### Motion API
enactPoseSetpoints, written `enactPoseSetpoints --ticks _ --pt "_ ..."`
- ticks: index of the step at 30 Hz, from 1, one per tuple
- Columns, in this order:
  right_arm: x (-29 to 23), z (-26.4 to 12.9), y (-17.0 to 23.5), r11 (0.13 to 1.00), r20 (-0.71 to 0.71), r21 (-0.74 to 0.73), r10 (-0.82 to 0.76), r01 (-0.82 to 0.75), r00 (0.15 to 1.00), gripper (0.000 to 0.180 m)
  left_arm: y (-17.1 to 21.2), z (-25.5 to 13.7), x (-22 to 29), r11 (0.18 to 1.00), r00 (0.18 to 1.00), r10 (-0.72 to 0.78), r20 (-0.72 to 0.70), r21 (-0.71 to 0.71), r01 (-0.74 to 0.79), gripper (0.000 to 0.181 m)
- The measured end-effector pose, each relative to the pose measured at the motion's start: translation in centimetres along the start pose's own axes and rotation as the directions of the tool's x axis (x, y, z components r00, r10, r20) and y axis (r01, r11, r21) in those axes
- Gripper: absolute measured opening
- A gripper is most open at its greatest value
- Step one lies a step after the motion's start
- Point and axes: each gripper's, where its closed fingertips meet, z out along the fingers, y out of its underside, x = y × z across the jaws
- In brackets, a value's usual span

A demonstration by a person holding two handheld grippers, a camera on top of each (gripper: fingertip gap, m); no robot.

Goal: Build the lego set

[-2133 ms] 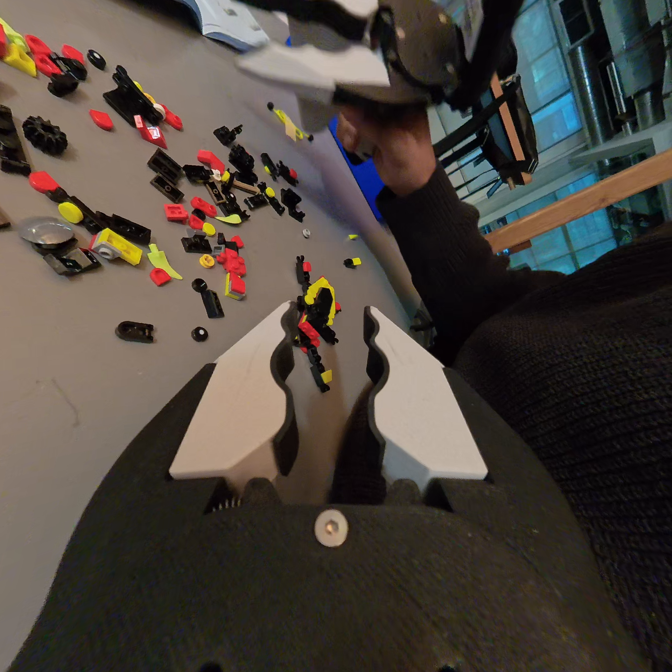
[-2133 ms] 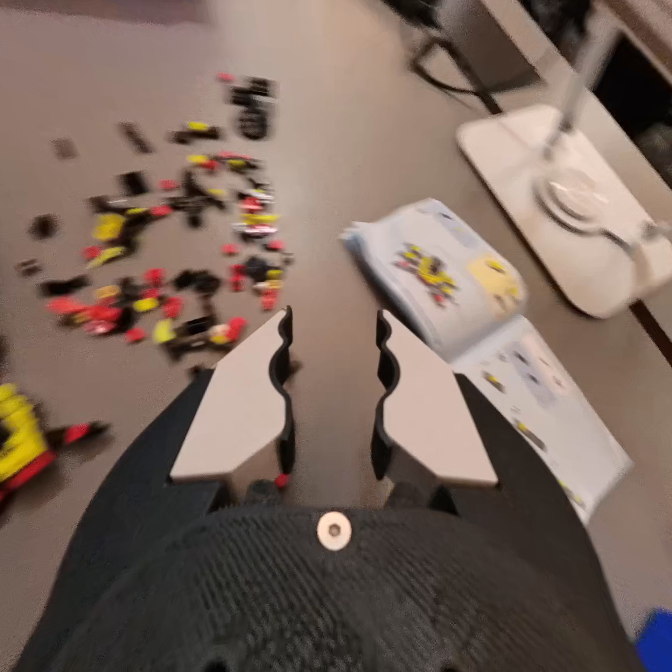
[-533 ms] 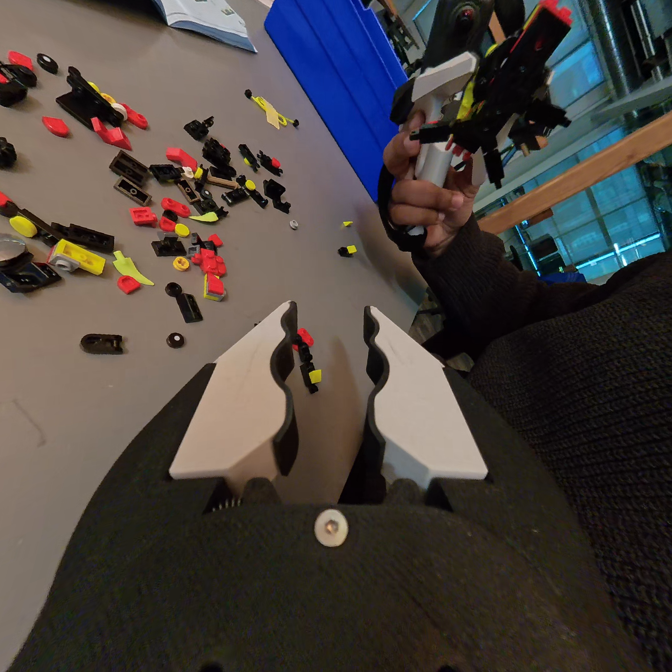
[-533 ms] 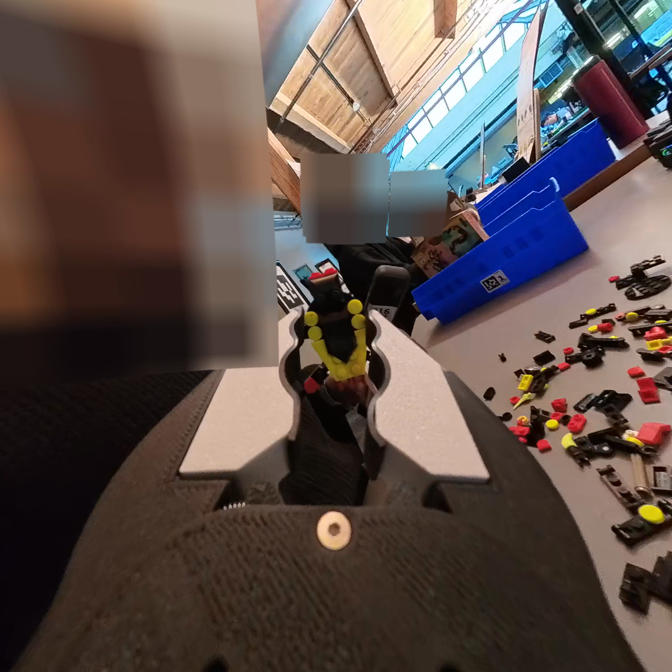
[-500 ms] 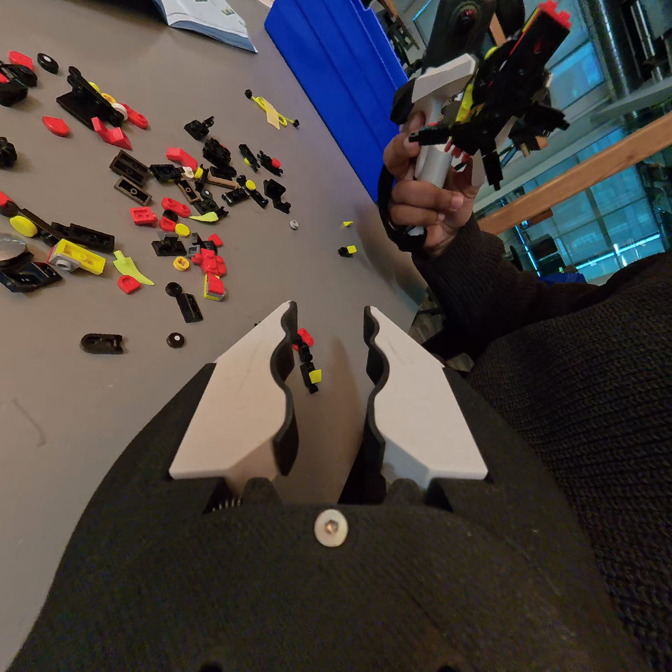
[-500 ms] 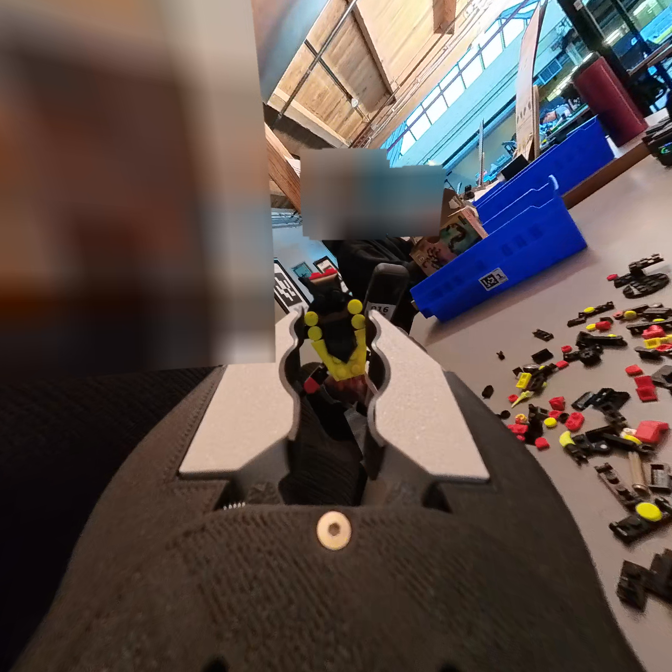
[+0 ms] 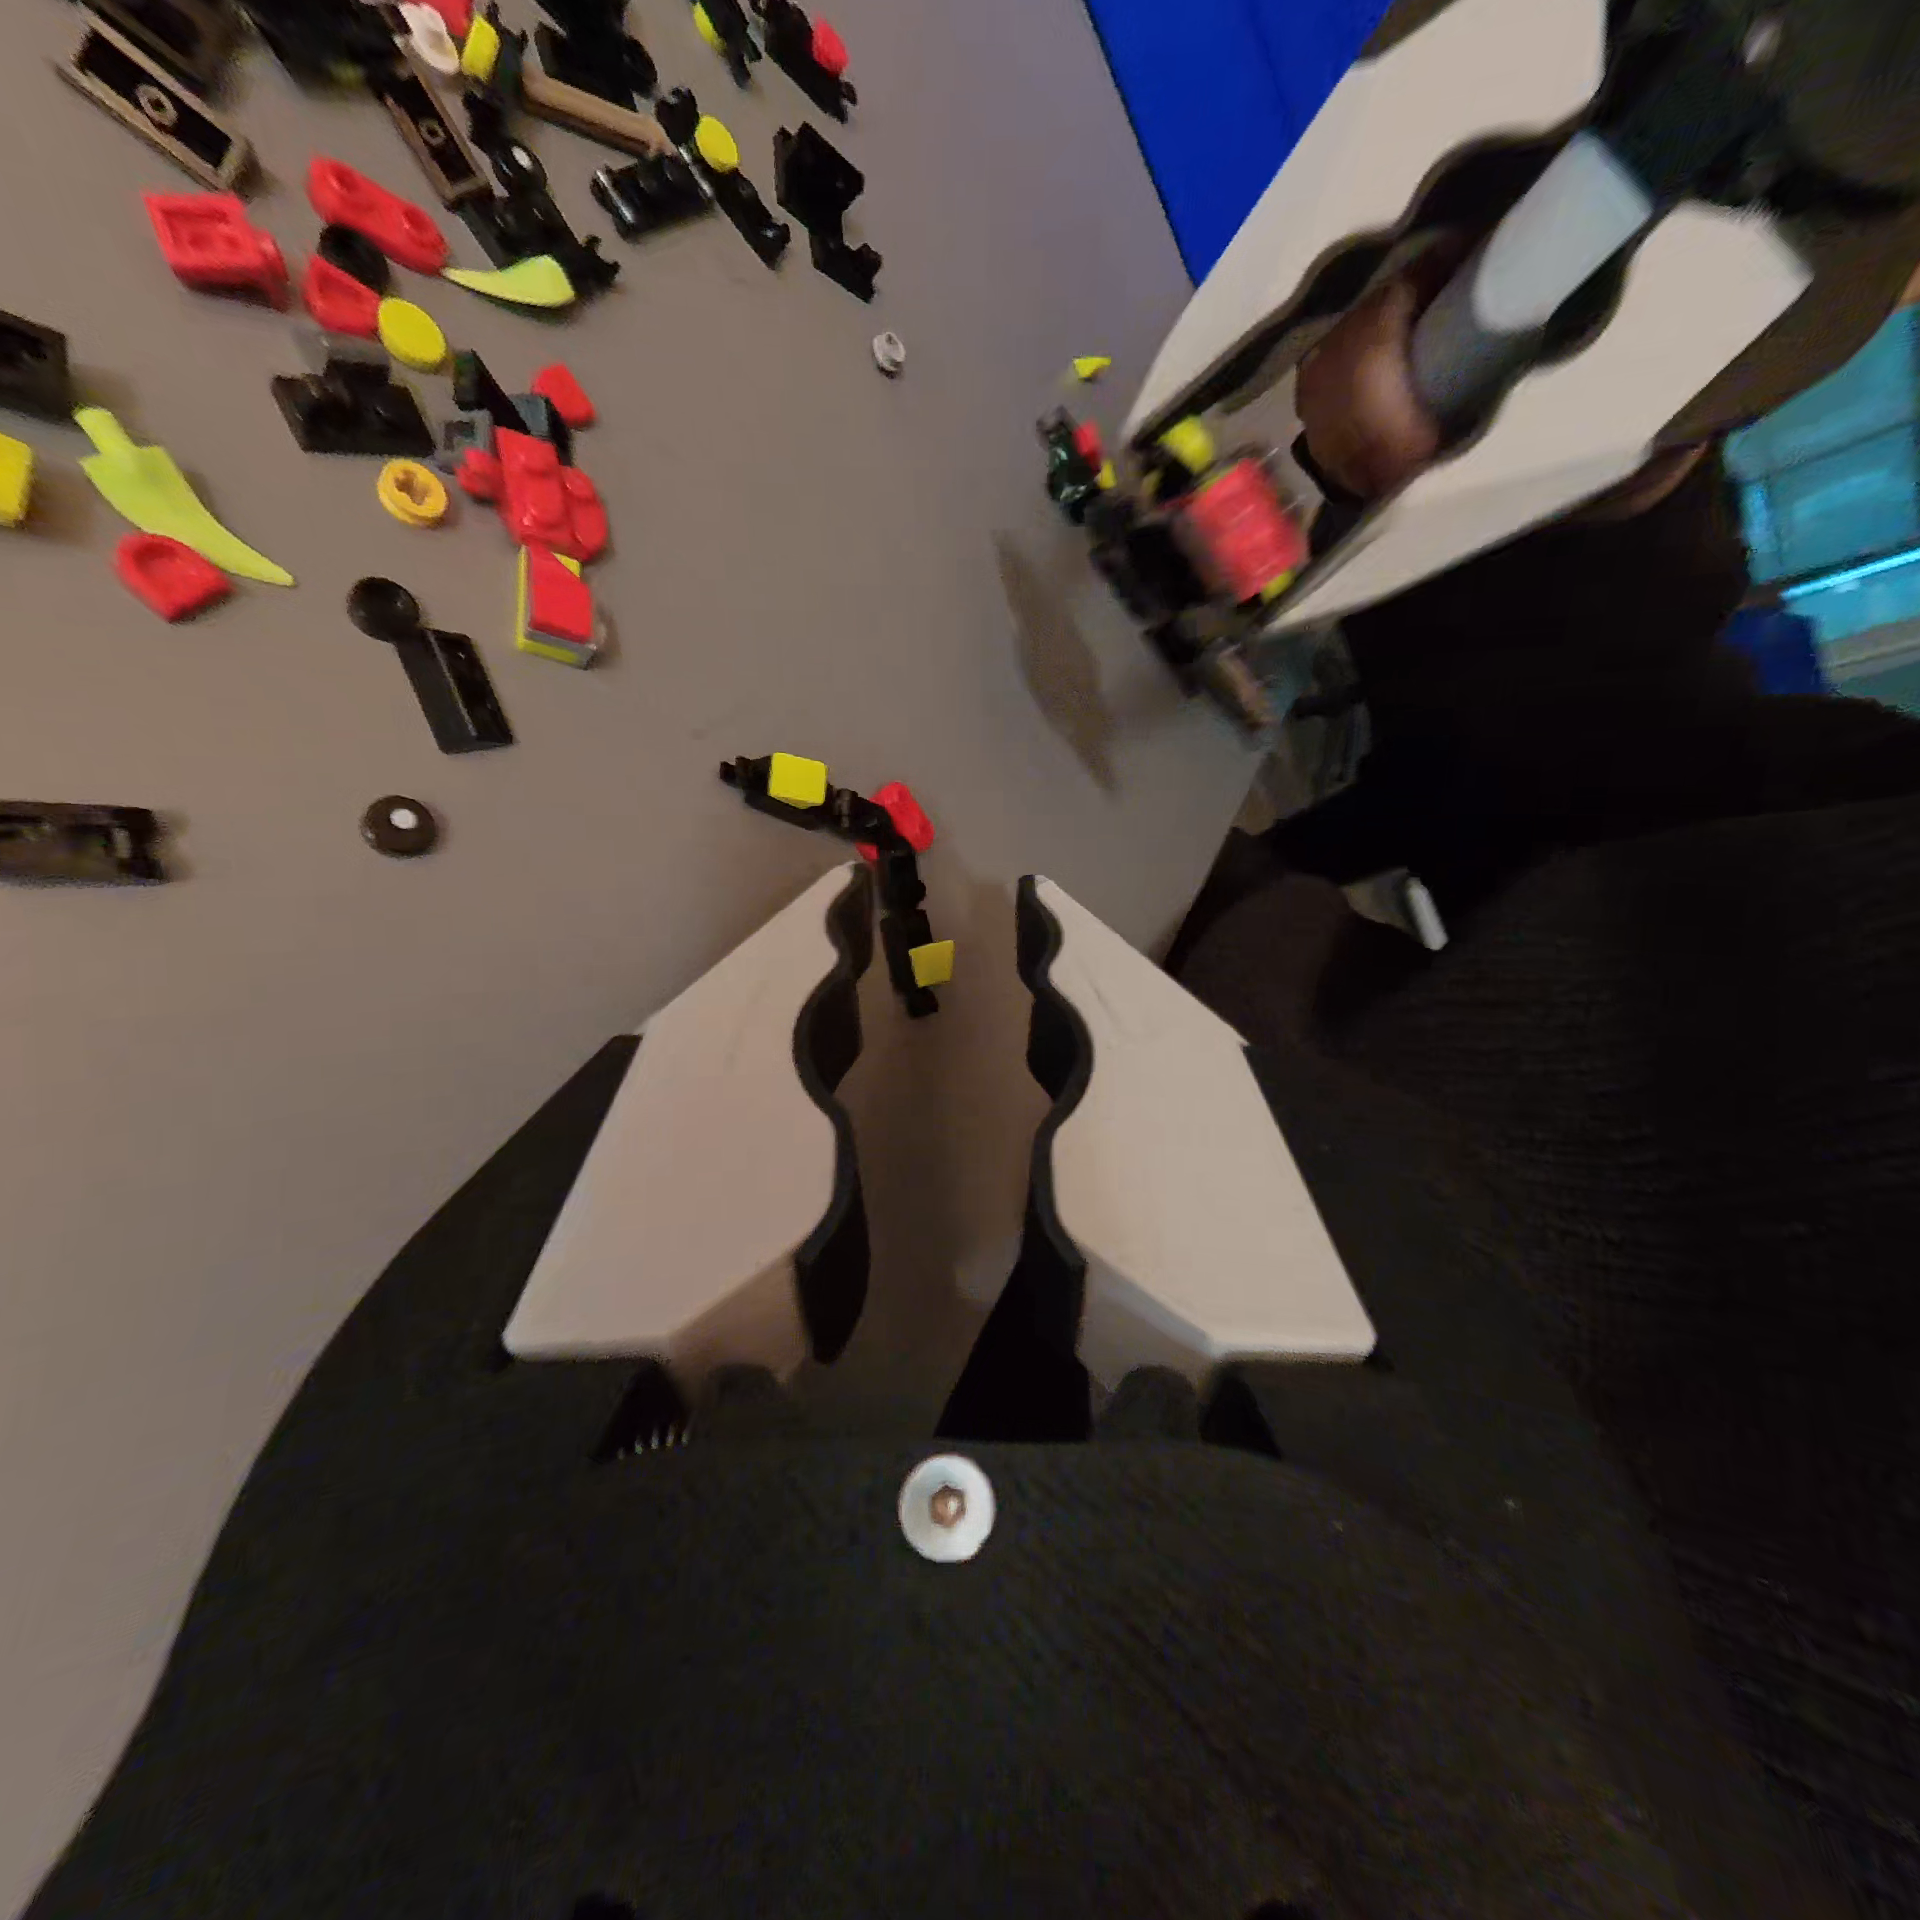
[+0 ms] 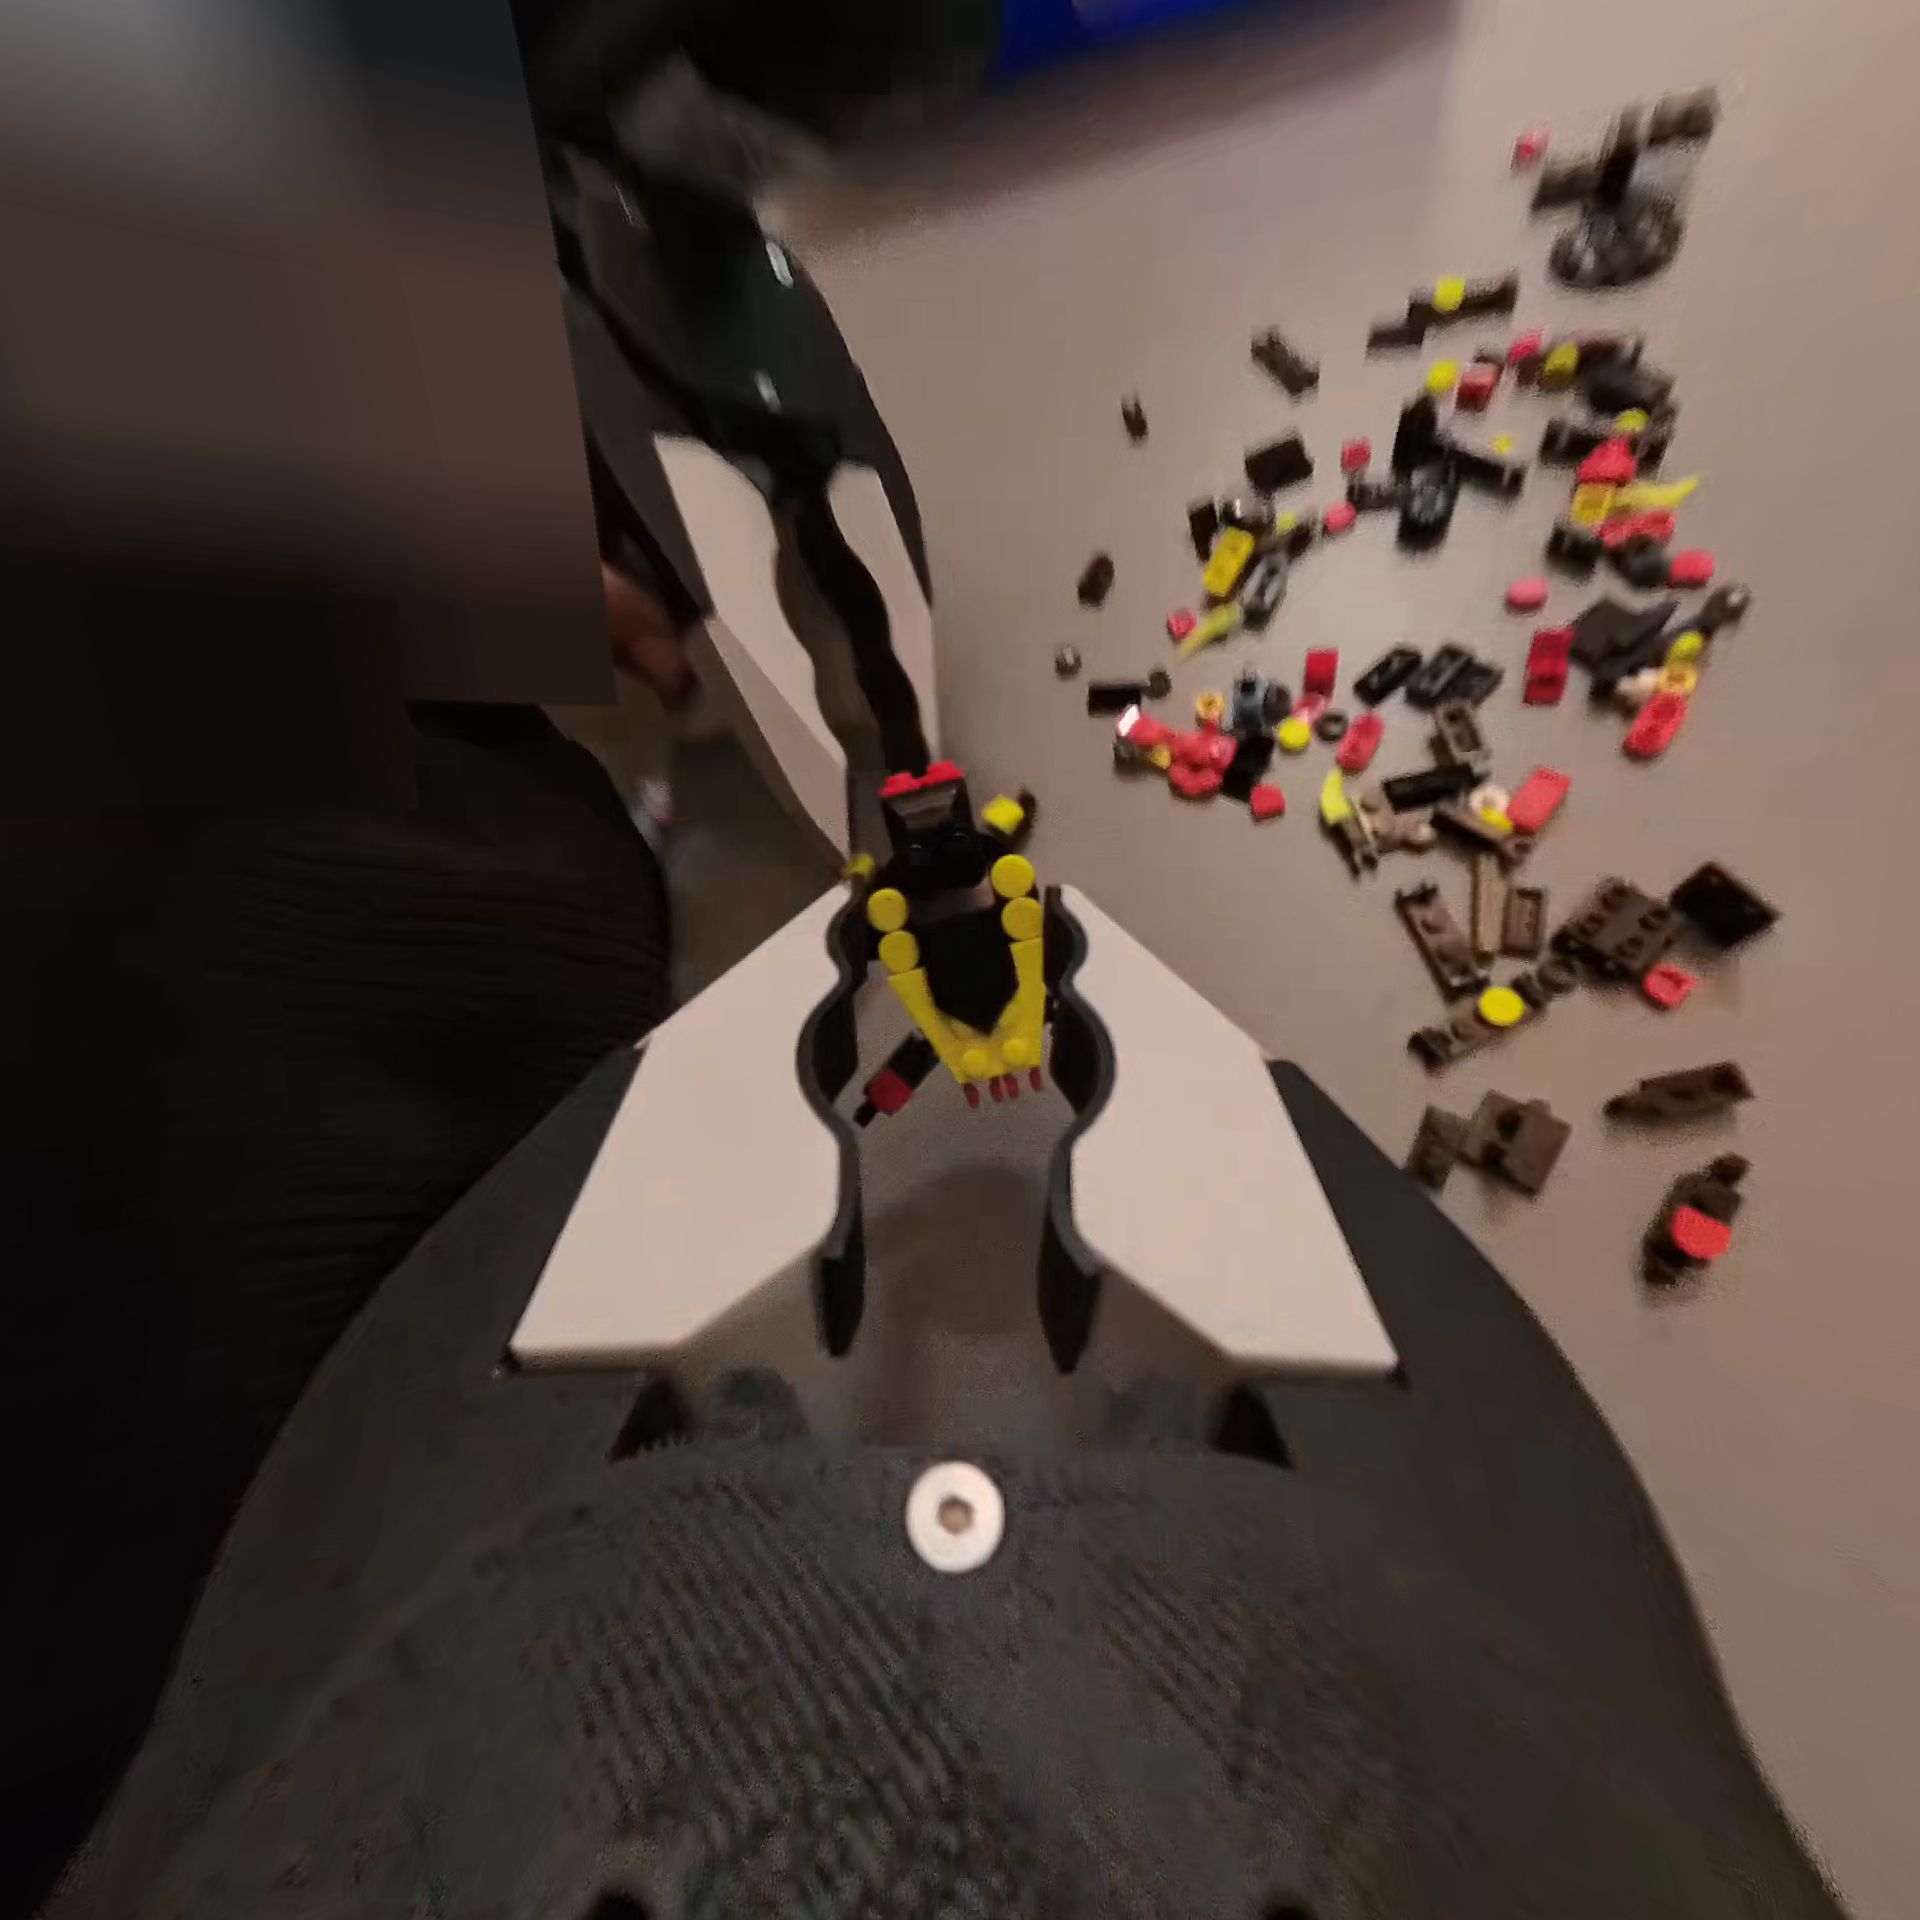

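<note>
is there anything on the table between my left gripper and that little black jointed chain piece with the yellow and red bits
Nothing visible. The left gripper is open, and the black jointed chain piece lies on bare grey table right at its fingertips, one end already reaching between them. The nearest loose part, a small black round piece, sits well off to the side.

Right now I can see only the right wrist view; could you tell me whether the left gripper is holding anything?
Observer: No. The left gripper is open and empty, just above the table.
Operator: Thank you. Is anything lying near its tips?
Observer: Yes, a black jointed piece with yellow and red tiles lies on the table, with its near end between the fingertips.
Operator: And how does my model look from that side?
Observer: The model is clamped at the tips of the right gripper, close to the table's edge. A round red part faces the left camera, though it is blurred.
</note>
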Motion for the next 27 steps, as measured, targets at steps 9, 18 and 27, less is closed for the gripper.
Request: enactPoseSetpoints --ticks 9,18,27 --pt "0.4 3.5 4.0 0.924 -0.143 -0.375 -0.135 0.072 0.980 0.032 -0.1 -0.5 -0.8 0.991 0.990 -0.133 -0.050 0.024 0.134 0.018" --pt "0.0 4.8 4.0 0.917 -0.169 -0.391 -0.154 0.077 0.974 0.032 0.4 0.0 -1.1 0.995 0.995 -0.098 -0.013 -0.011 0.098 0.004" --pt "-0.1 5.3 3.8 0.919 -0.213 -0.392 -0.149 0.055 0.966 0.032 0.9 0.7 -1.3 0.994 0.995 -0.099 0.000 -0.047 0.098 0.005"
